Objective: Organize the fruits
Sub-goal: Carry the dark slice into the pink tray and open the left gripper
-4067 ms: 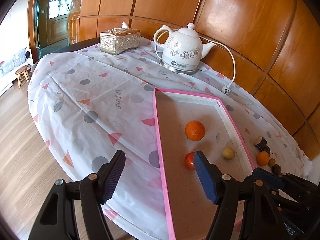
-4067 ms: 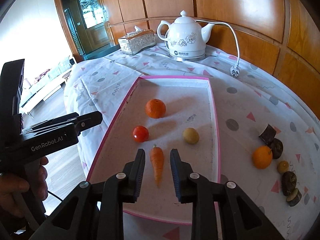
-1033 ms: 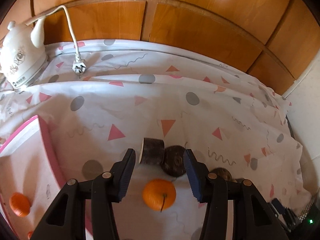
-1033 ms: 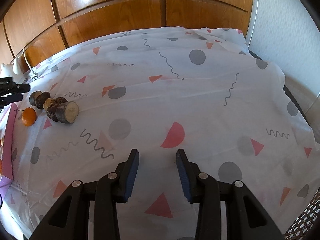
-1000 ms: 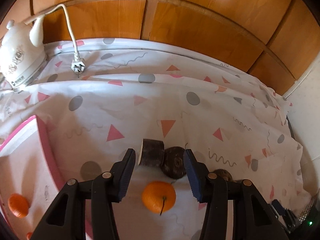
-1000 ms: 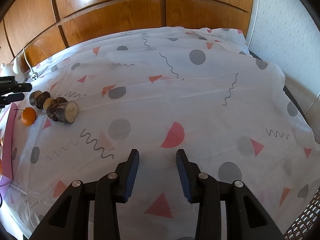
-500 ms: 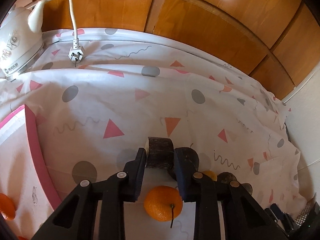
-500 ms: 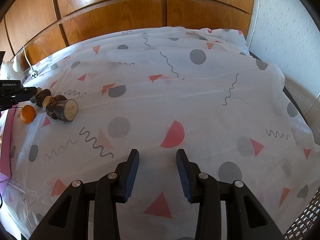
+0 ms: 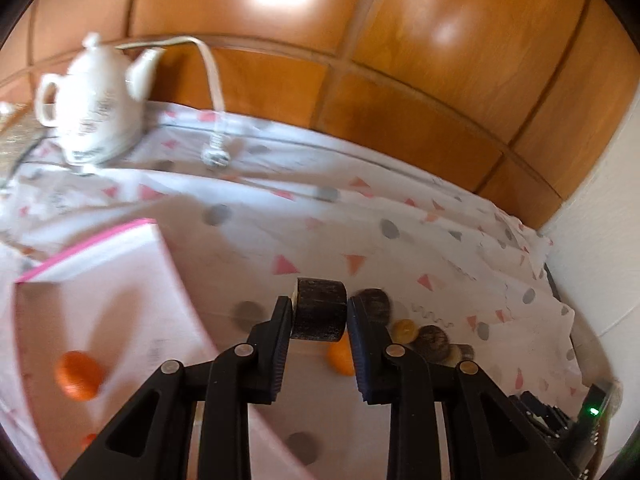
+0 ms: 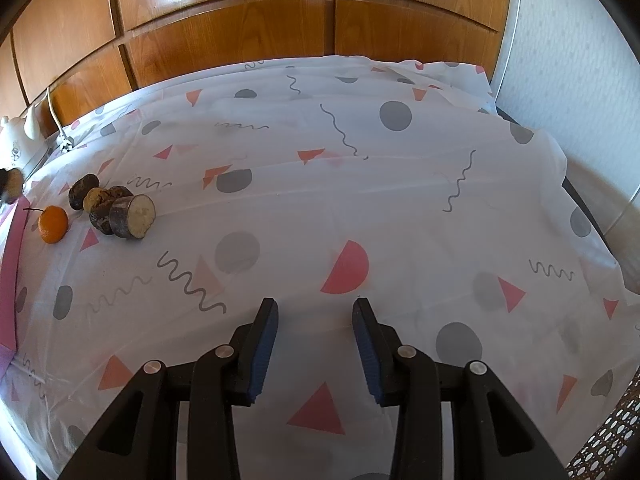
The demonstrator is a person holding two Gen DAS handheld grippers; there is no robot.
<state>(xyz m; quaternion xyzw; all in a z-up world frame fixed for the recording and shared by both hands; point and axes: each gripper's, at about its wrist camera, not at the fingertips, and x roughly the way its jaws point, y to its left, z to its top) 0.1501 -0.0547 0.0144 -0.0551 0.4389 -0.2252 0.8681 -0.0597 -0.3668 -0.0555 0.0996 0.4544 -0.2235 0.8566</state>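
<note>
My left gripper point(image 9: 318, 320) is shut on a dark cut chunk point(image 9: 319, 314) and holds it above the tablecloth. Below it lie an orange point(image 9: 341, 358), a dark round piece point(image 9: 374, 305), a small yellow fruit point(image 9: 405, 330) and more dark pieces point(image 9: 434, 340). The pink-rimmed tray point(image 9: 92, 236) at the left holds an orange point(image 9: 78, 375). In the right wrist view the held chunk point(image 10: 11, 185) shows at the far left, above the orange point(image 10: 53, 224) and a cut chunk point(image 10: 133, 217). My right gripper point(image 10: 314, 334) is open and empty over bare cloth.
A white kettle point(image 9: 94, 118) with its cord and plug point(image 9: 216, 156) stands at the back left. Wood panelling point(image 9: 360, 60) runs behind the table and a white wall point(image 10: 568, 60) stands at the right. The tray's pink edge point(image 10: 10, 264) shows in the right wrist view.
My left gripper has closed on the dark chunk and lifted it off the cloth, swinging left toward the tray. The right gripper has stayed still and open.
</note>
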